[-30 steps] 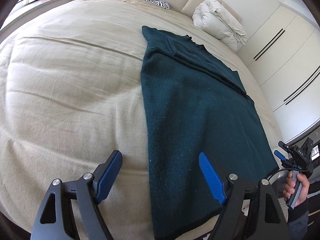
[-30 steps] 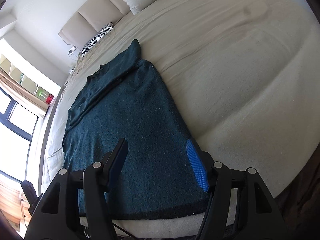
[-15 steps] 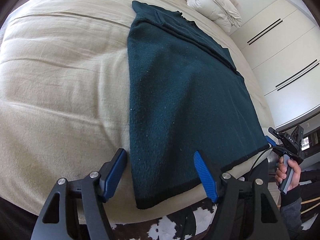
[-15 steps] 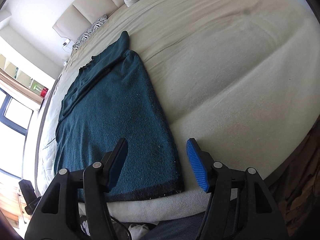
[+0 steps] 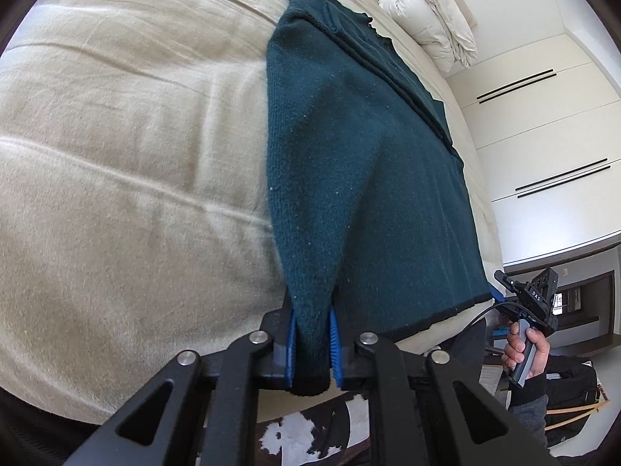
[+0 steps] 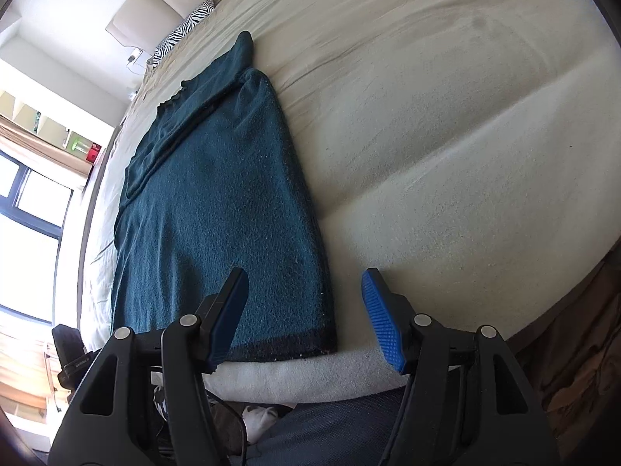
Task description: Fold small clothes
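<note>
A dark teal knitted sweater lies flat on the beige bed, sleeves folded in near its far end. My left gripper is shut on the sweater's near left hem corner, which bunches up between the blue pads. In the right wrist view the sweater reaches the bed's front edge. My right gripper is open, its jaws standing on either side of the near right hem corner without touching it. The right gripper also shows in the left wrist view, held in a hand.
The beige bed spreads wide on both sides of the sweater. A rolled white duvet and a zebra pillow lie at the headboard. White wardrobes stand on the right. A cowhide rug lies below the bed edge.
My left gripper moved in and closed on the near left hem corner. My right gripper stayed open and shifted so that the near right corner lies between its jaws.
</note>
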Available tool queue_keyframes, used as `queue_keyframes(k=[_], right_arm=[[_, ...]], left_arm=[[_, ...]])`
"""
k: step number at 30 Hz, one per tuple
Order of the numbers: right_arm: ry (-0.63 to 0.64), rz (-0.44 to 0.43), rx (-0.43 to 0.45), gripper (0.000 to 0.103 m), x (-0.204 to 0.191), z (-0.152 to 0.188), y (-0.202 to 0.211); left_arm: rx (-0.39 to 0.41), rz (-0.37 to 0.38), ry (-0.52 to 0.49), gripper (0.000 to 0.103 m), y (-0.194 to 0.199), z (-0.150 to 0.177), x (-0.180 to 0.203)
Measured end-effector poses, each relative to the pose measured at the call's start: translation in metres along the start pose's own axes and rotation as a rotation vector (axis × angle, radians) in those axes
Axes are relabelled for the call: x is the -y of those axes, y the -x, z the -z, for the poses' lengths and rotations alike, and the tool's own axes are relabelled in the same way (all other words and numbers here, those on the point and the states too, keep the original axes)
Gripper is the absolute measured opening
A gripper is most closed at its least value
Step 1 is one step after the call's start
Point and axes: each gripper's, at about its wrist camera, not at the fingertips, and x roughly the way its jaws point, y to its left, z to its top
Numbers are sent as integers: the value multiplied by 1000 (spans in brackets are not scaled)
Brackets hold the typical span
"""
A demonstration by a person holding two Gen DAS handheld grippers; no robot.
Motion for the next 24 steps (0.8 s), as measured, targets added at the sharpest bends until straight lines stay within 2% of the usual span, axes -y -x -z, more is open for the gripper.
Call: queue_keyframes(k=[5, 10, 12, 15, 16, 20, 24], right_arm=[[-5, -12, -58, 55, 4, -3, -7], [-38, -69, -129, 33, 11, 1, -19], [-58, -101, -138, 31, 15, 1, -24], [-80, -111, -141, 11, 20, 2, -28], [-76, -111, -140, 8, 20, 2, -29], [-16, -77, -111, 6, 6, 6, -24], [-16, -116, -63, 5, -4, 2, -11]], left_arm=[[4, -3, -16, 12, 0, 2, 2], [6, 0, -21, 11, 0, 2, 3], [7, 1, -23, 11, 0, 2, 3], [13, 6, -22, 10, 2, 3, 3], [16, 10, -23, 10, 4, 3, 2], [27, 35, -14, 10, 10, 2, 3], [50, 86, 8, 9, 20, -2, 3]])
